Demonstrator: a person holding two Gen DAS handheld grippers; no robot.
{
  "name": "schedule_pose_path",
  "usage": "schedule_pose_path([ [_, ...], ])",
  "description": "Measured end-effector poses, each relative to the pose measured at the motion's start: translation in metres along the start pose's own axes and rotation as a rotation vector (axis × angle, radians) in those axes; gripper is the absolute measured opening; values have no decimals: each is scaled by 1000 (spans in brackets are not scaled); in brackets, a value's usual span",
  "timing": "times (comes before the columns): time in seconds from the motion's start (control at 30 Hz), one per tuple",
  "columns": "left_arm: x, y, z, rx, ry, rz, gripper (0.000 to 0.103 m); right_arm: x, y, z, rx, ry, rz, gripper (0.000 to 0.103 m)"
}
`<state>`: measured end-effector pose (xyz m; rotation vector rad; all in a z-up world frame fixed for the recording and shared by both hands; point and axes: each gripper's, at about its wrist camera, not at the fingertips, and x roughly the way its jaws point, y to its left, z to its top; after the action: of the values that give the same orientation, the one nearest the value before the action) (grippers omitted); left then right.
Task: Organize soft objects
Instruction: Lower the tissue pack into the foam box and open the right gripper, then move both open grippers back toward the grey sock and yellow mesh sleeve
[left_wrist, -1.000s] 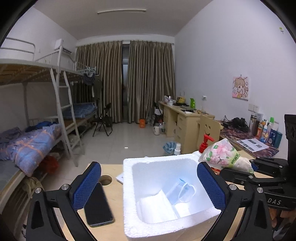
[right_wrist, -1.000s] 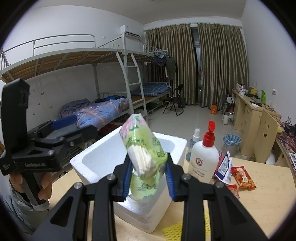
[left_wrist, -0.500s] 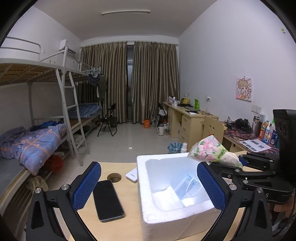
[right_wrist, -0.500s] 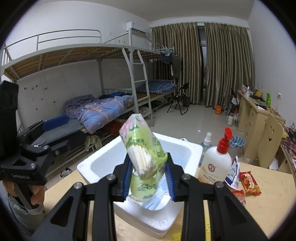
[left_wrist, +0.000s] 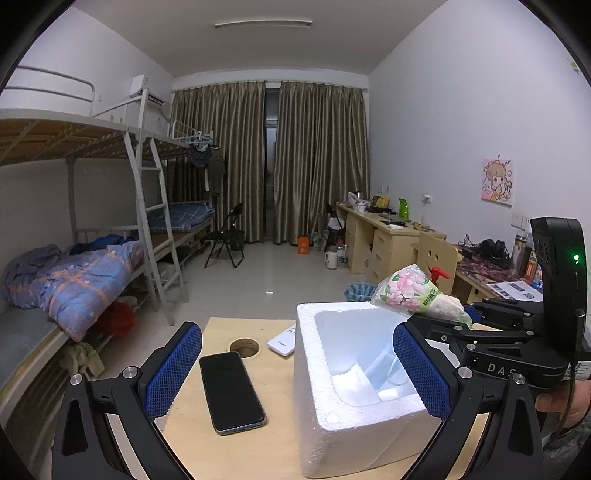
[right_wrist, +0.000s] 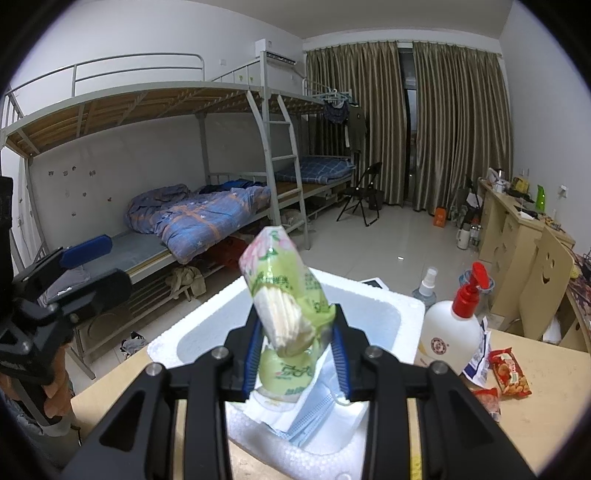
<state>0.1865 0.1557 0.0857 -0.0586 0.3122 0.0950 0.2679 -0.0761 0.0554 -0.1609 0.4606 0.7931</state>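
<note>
The right gripper (right_wrist: 297, 350) is closed most of the way on a tissue pack (right_wrist: 286, 295), its blue pads pressing both sides of the lower half so the soft wrapper bulges above and below them. The pack stands nearly upright between the fingers, its flowered top leaning slightly left and away from the camera. Directly under and ahead of this gripper sits the foam box (right_wrist: 391, 306), and the pack is held over its open cavity, not touching the walls as far as can be seen. Below the fingertips, inside the box, lie blue masks (right_wrist: 314, 413) on a white folded pad. To the right of the gripper stands a pump bottle (right_wrist: 452, 328), with a spray bottle (right_wrist: 424, 288) behind it and snack packets (right_wrist: 508, 373) further right on the table (right_wrist: 546, 398). The left gripper (left_wrist: 297, 369) is wide open and holds nothing; its blue pads (left_wrist: 173, 365) stand far apart. Between them lie a phone (left_wrist: 232, 391), flat on the table nearer the left finger, and the box's near-left corner, with the right finger in front of the cavity. From this side the pack (left_wrist: 413, 293) shows above the box's far right rim (left_wrist: 334, 306), clamped in the other gripper (left_wrist: 461, 319). A white card (left_wrist: 282, 341) lies just beyond the phone, against the box.
</note>
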Motion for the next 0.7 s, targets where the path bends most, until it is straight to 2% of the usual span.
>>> schedule_pose_path([
  [0.07,0,1,0,0,2,2,103,0,2,0,-10,-6,2,45],
  [0.13,-1,-1,-1,-1,1,2,103,-1,6,-1,-22,-13,-3,68],
  [0.17,-2,-2,-1,0,1,1,103,-3,7,-1,-30,-23,-16,72],
  [0.57,-6,-3,2,0,-3,-4,103,-13,3,-2,-9,-38,-18,74],
  [0.7,-12,-7,1,7,-2,-10,103,-23,4,-3,-8,-51,-26,89],
])
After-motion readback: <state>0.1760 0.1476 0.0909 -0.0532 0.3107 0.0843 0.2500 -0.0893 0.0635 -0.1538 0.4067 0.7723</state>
